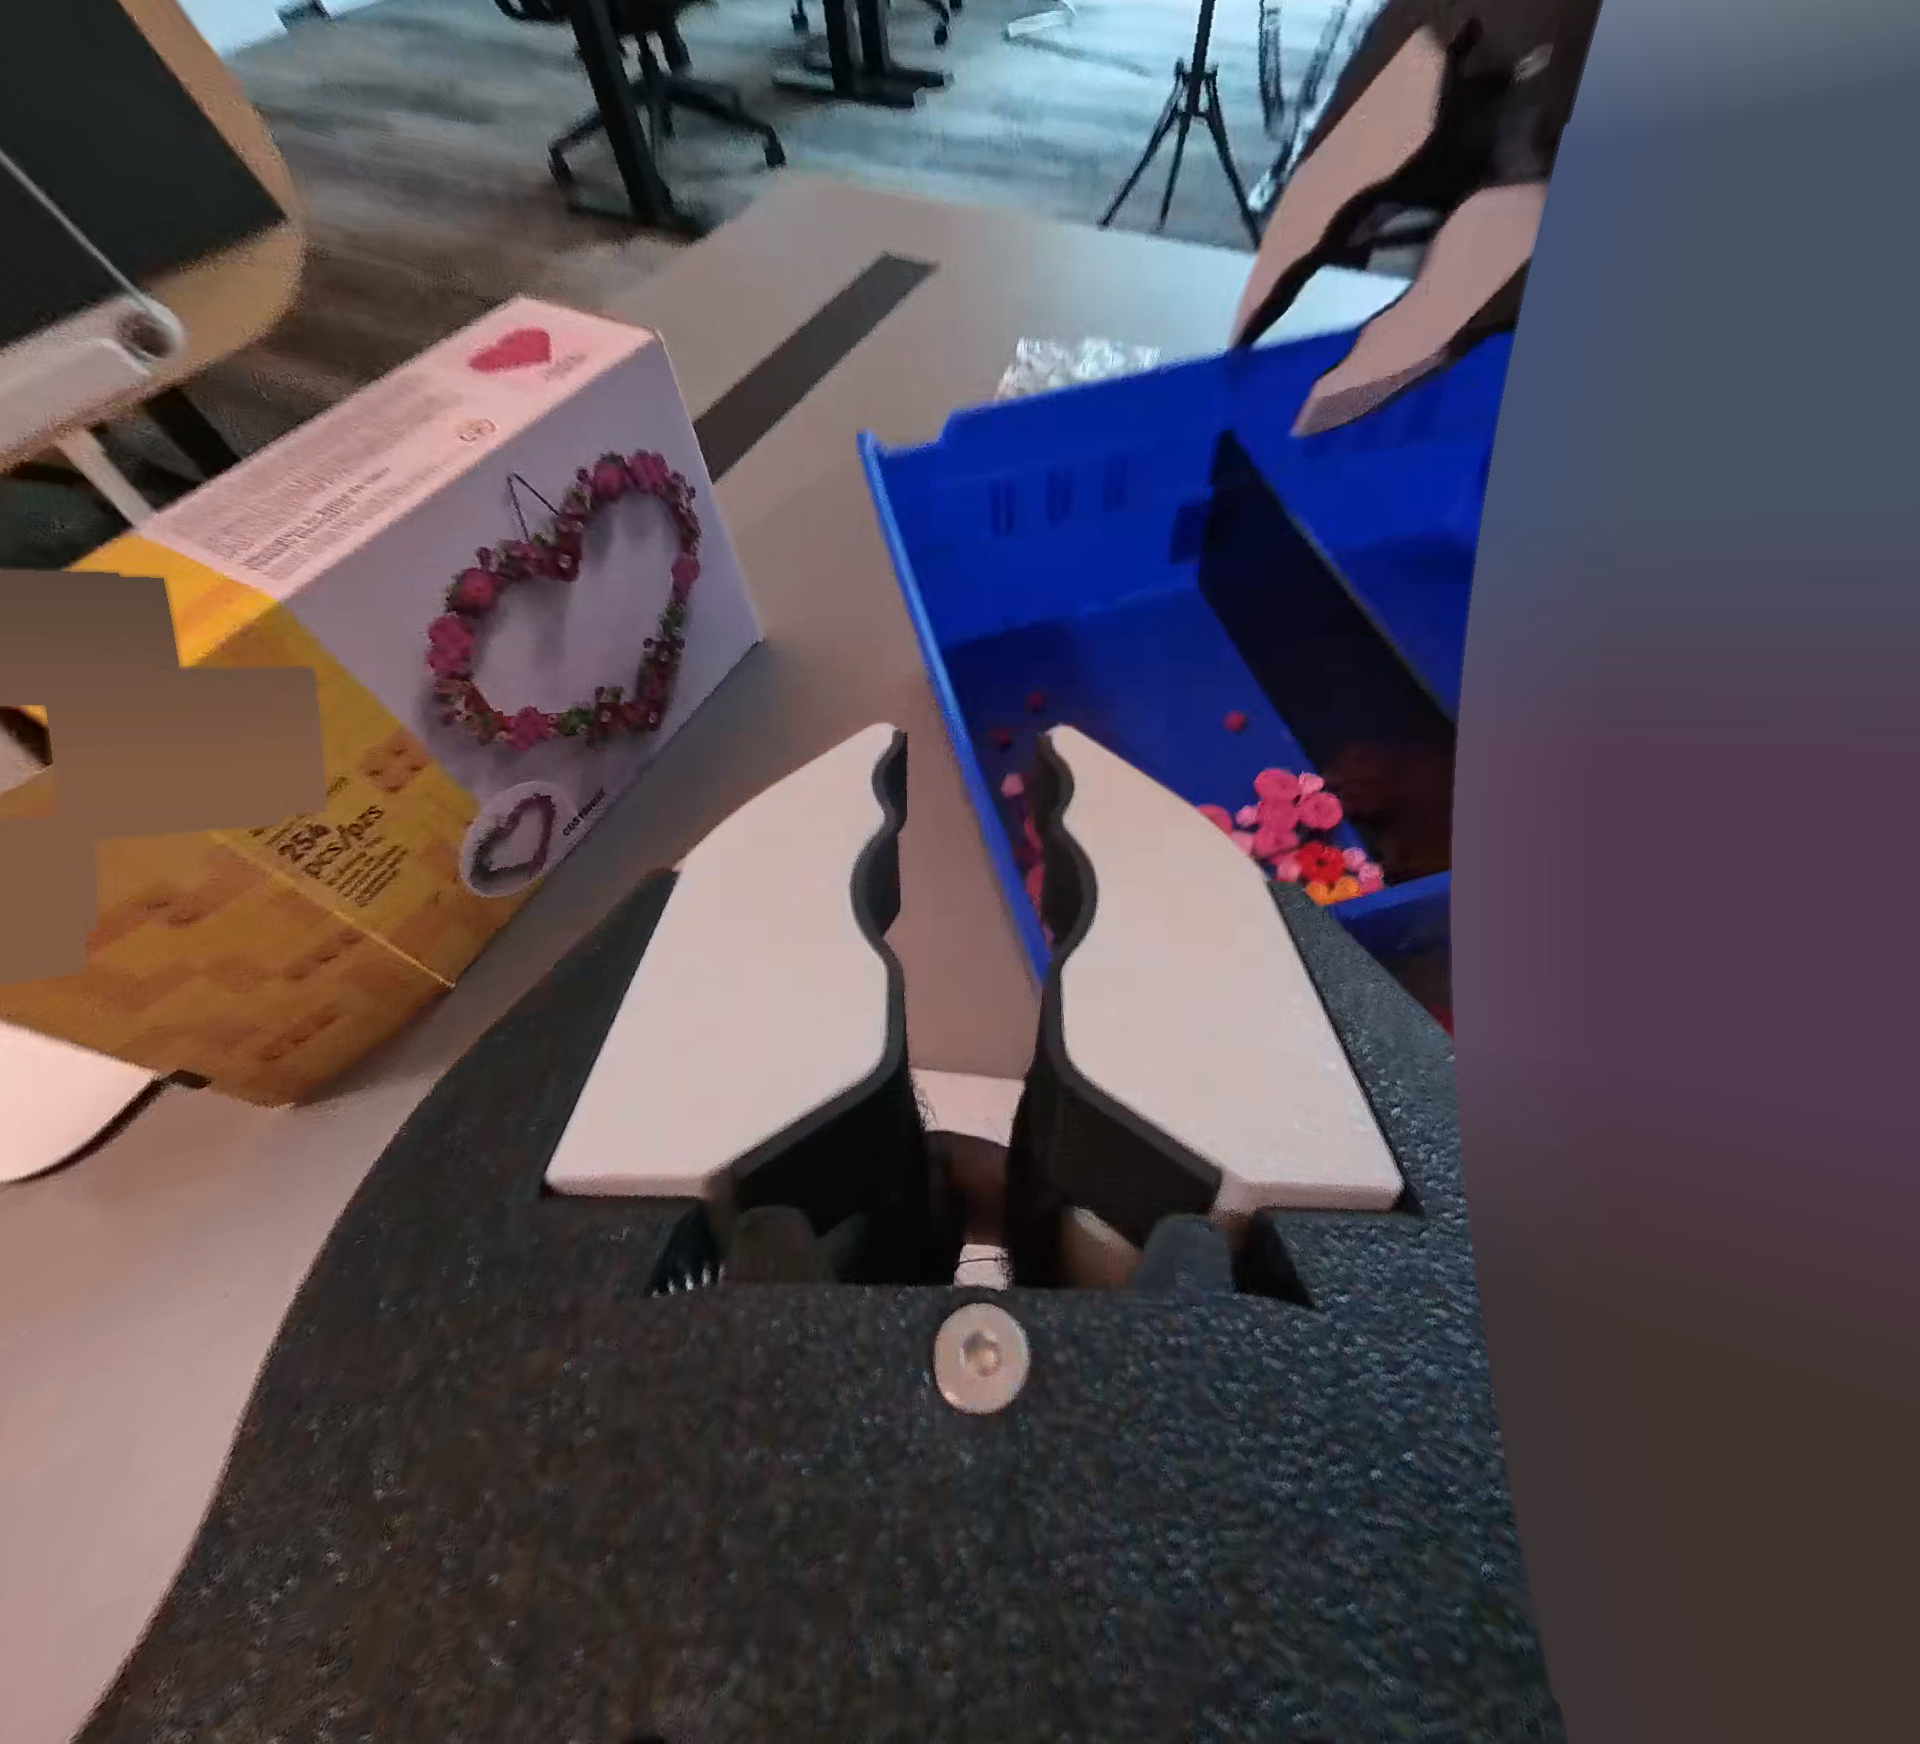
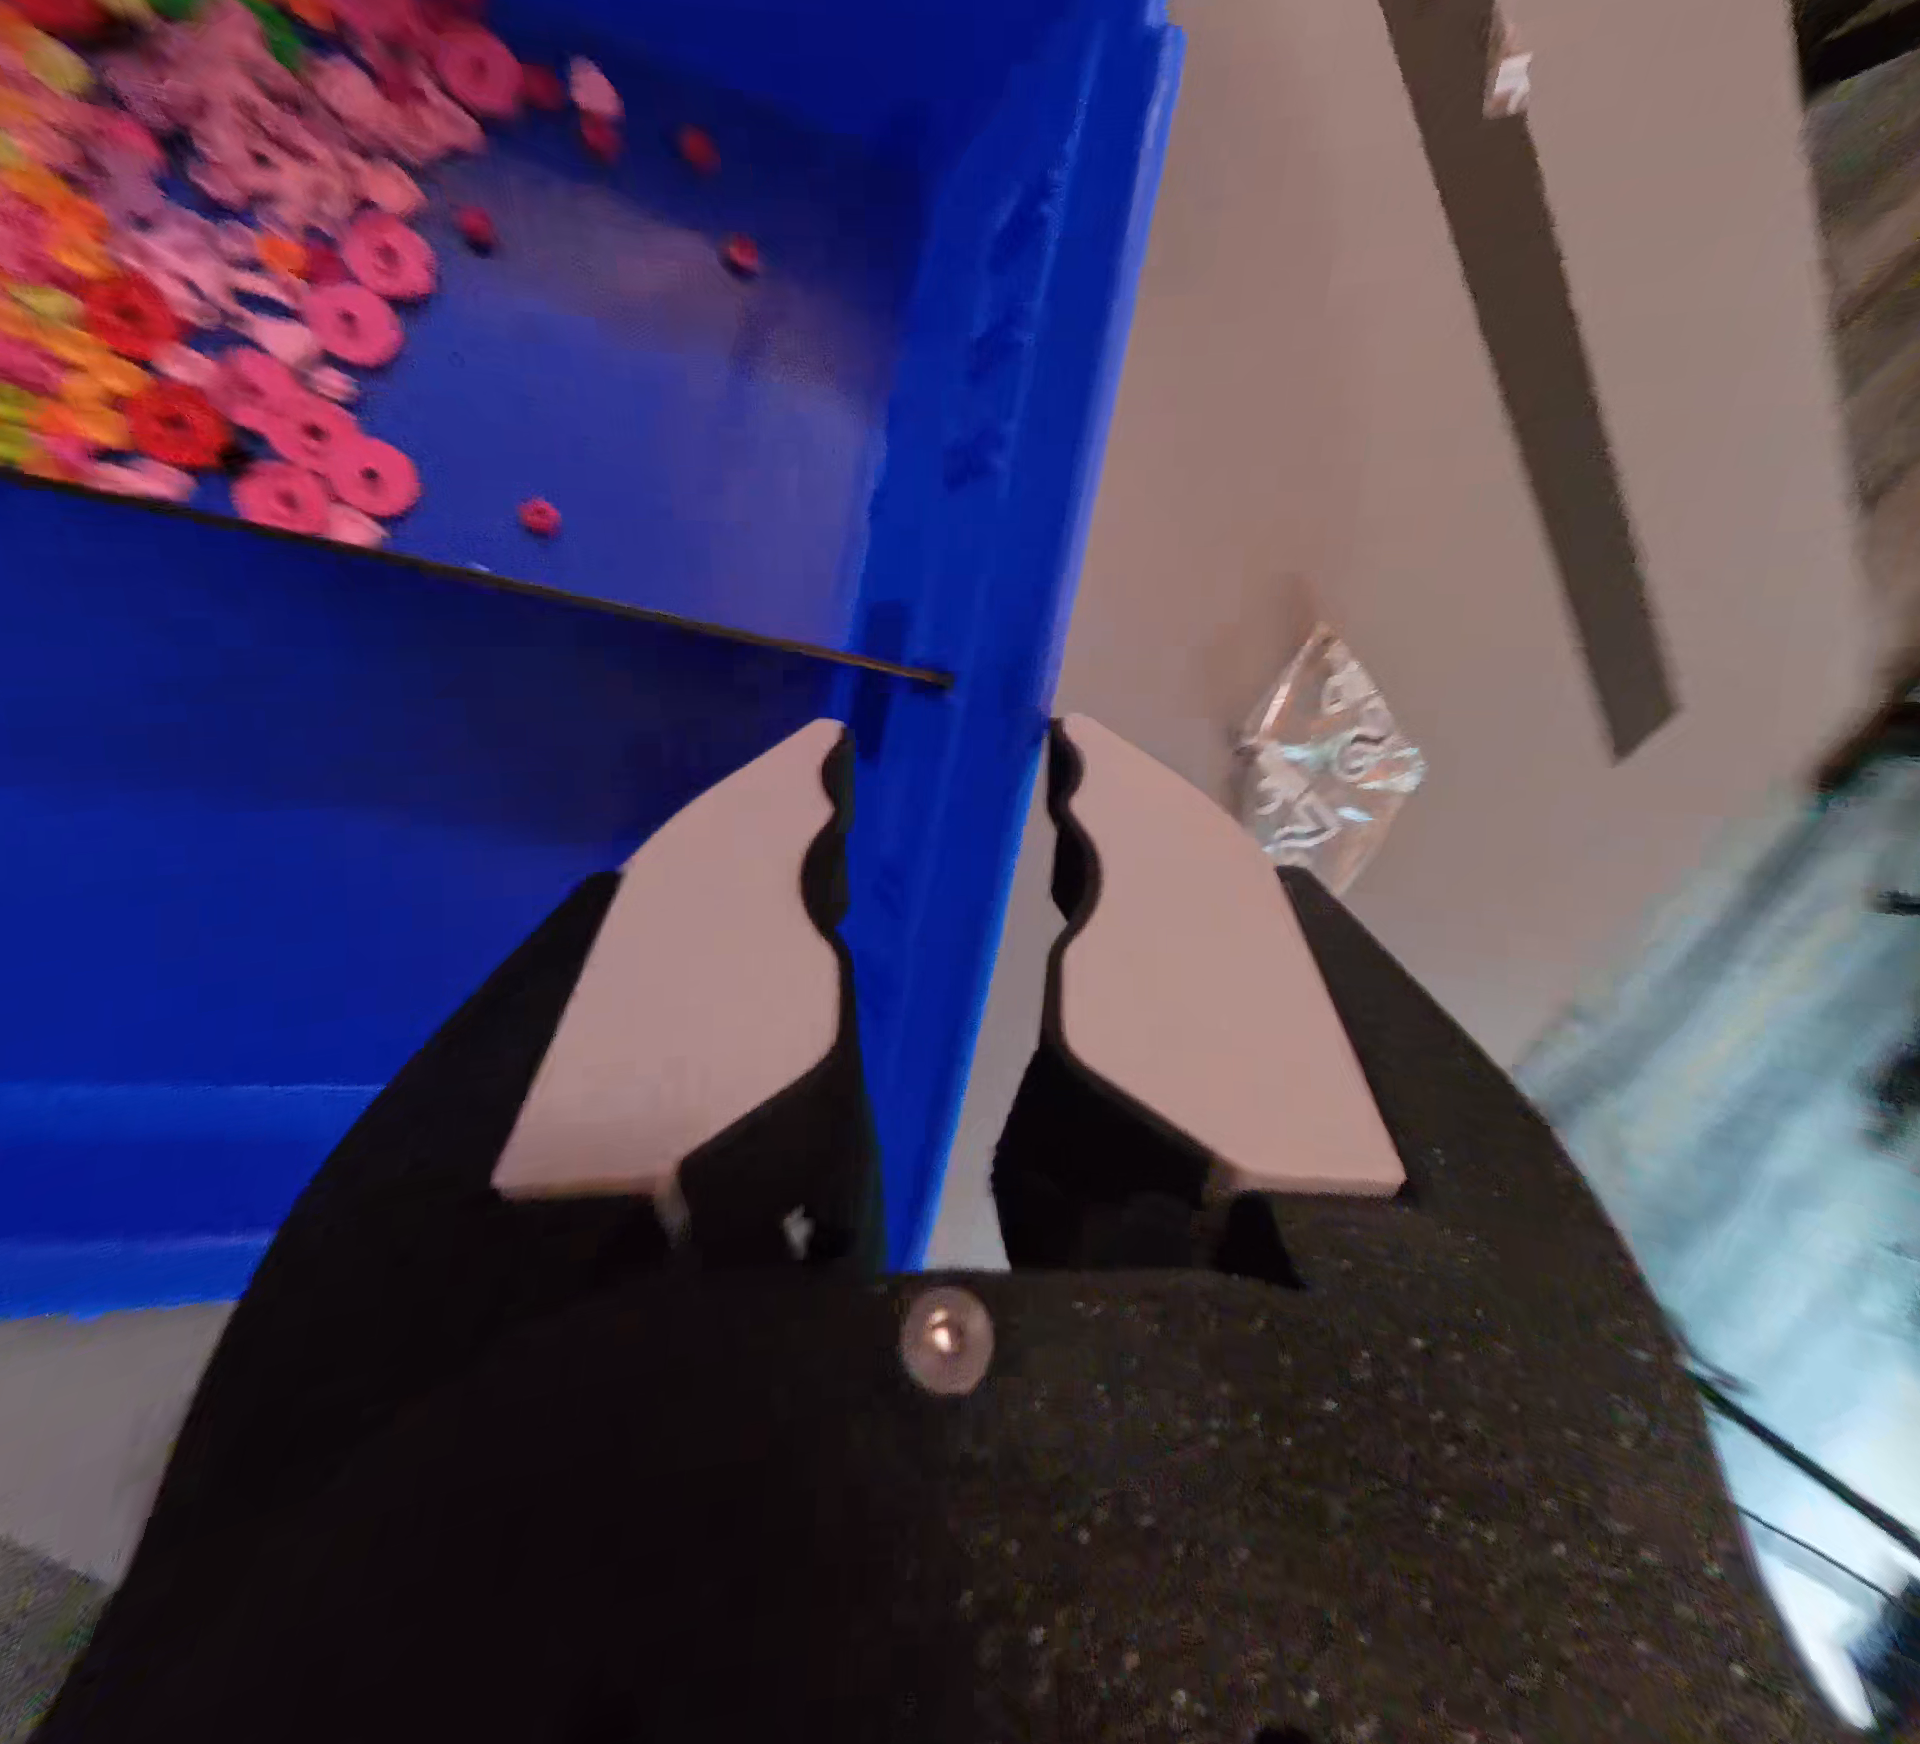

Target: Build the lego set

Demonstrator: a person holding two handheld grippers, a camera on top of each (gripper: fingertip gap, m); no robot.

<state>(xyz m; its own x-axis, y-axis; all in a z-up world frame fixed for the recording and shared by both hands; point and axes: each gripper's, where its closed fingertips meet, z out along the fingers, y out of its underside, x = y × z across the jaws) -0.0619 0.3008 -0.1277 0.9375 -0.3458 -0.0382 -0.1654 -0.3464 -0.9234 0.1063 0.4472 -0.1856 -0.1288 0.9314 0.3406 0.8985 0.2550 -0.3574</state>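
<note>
A blue bin (image 1: 1039, 531) stands on the grey table (image 1: 821, 582). A dark divider (image 1: 1309, 593) splits it. Several pink, red and orange flower-shaped lego pieces (image 1: 1288, 821) lie in one compartment. My left gripper (image 1: 971, 744) is open and empty, just above the bin's near left corner. My right gripper (image 1: 1278, 385) is at the bin's far rim. In the right wrist view, my right gripper (image 2: 948, 730) is open, with one finger on each side of the bin's side wall (image 2: 987, 344); whether it touches the wall I cannot tell. The lego pieces (image 2: 260, 292) lie beyond the divider (image 2: 520, 582).
The lego set's box (image 1: 468, 614), white and yellow with a flower heart pictured on it, stands left of the bin. A crumpled clear plastic bag (image 2: 1320, 780) lies on the table beside the bin. A black strip (image 2: 1507, 292) runs across the table. Office chairs and a tripod stand beyond. Some 25 cm of space lies between my two pairs of fingers.
</note>
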